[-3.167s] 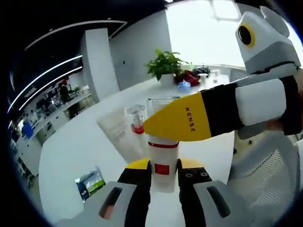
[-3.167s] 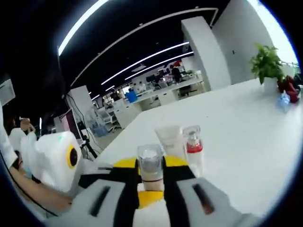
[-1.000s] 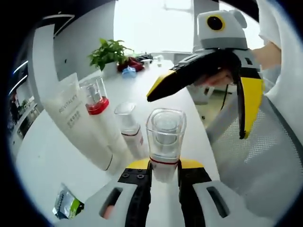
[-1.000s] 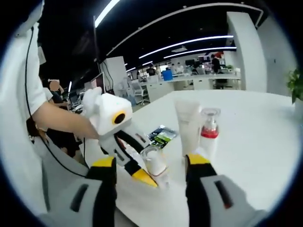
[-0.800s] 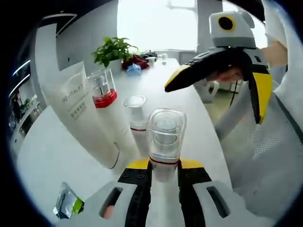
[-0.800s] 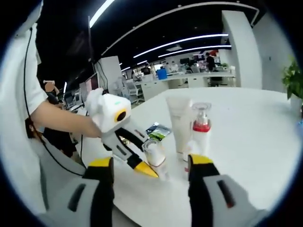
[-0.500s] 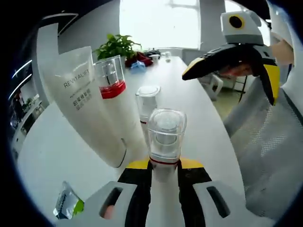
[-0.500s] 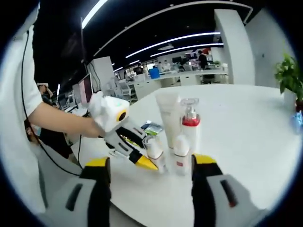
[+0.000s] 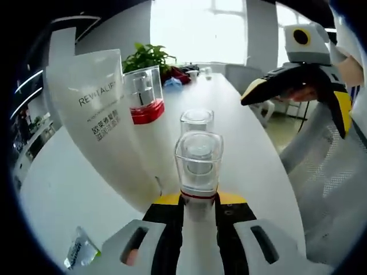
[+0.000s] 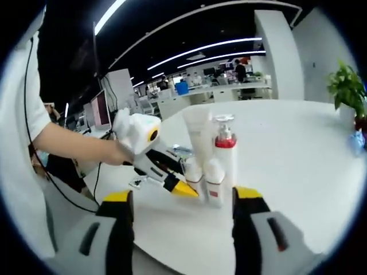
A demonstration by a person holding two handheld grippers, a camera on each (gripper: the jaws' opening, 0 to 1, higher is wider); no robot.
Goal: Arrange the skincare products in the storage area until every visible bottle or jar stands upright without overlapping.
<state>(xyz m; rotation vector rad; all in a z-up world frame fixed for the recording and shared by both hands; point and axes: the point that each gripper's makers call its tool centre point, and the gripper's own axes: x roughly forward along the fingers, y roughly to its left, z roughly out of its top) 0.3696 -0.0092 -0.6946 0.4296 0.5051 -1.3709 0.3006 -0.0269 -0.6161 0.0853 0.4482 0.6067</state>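
Note:
My left gripper [image 9: 198, 201] is shut on a small white bottle [image 9: 198, 163] with a clear cap and a red band. Just beyond it stands a similar small bottle [image 9: 196, 122]. Left of those rise a white tube [image 9: 106, 123] and a pump bottle with a red collar [image 9: 144, 96]. In the right gripper view the left gripper [image 10: 182, 186] holds its small bottle [image 10: 192, 172] close against the group: tube [image 10: 198, 133], pump bottle [image 10: 225, 150], second small bottle [image 10: 214, 182]. My right gripper [image 10: 182, 199] stands wide open, drawn back from them, and shows as the right gripper [image 9: 298, 86] at the upper right.
The white table [image 10: 298, 172] stretches far beyond the bottles. A potted plant [image 9: 150, 56] with small items stands at its far end. A green packet [image 9: 80, 252] lies flat near the table's edge behind the tube. A mesh chair [image 9: 338, 189] is beside the table.
The right gripper let go of the small bottle beside the pump bottle, opened wide and pulled back. The left gripper has brought its bottle up close to the group.

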